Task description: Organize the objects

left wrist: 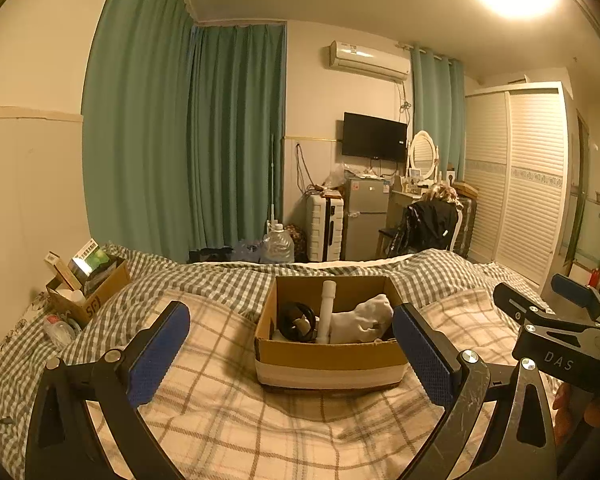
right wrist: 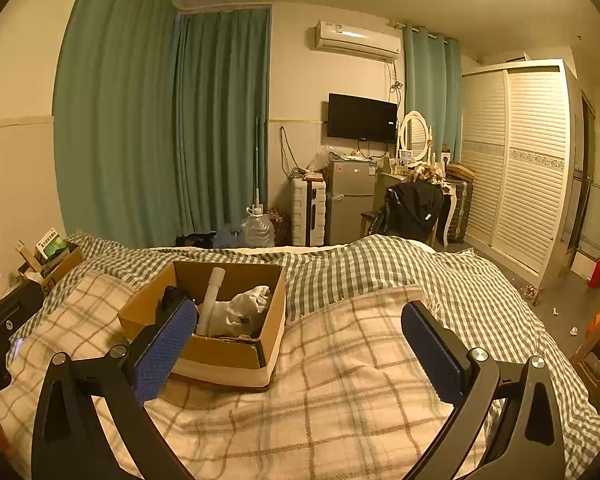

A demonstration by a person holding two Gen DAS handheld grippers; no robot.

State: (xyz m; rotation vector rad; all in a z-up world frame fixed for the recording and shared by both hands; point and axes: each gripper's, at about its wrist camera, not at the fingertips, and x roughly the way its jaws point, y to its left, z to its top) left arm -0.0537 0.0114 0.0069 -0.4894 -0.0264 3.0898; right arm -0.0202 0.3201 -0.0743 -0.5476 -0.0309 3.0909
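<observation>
Nearest, the left hand-held gripper (left wrist: 290,354) with its blue pads spread wide and nothing between them; likewise the right hand-held gripper (right wrist: 296,346), fingers apart and empty, both held low over the plaid blanket (left wrist: 228,412) on the bed. Just beyond, an open cardboard box (left wrist: 328,354) resting on that blanket, straight ahead of the left gripper and framed between its fingers, but off to the left of the right one, part-hidden behind that gripper's left pad (right wrist: 162,350). Left gripper judged the nearer and better lined up for whatever came out of or went into the box. Inside it, a white tube (left wrist: 326,312) leaning nearly upright, long axis running from the box floor up past the rim; beside it a crumpled white cloth (left wrist: 364,318) and a black round item (left wrist: 296,320) too dim to identify. Further off toward the wall on the left, a second, smaller box (left wrist: 88,292) holding packets, with a clear bottle (left wrist: 60,330) lying just beside it on the checked bedding. Beyond the bed, green curtains (left wrist: 180,140), a small fridge (left wrist: 366,218) and a wardrobe (left wrist: 532,184).
</observation>
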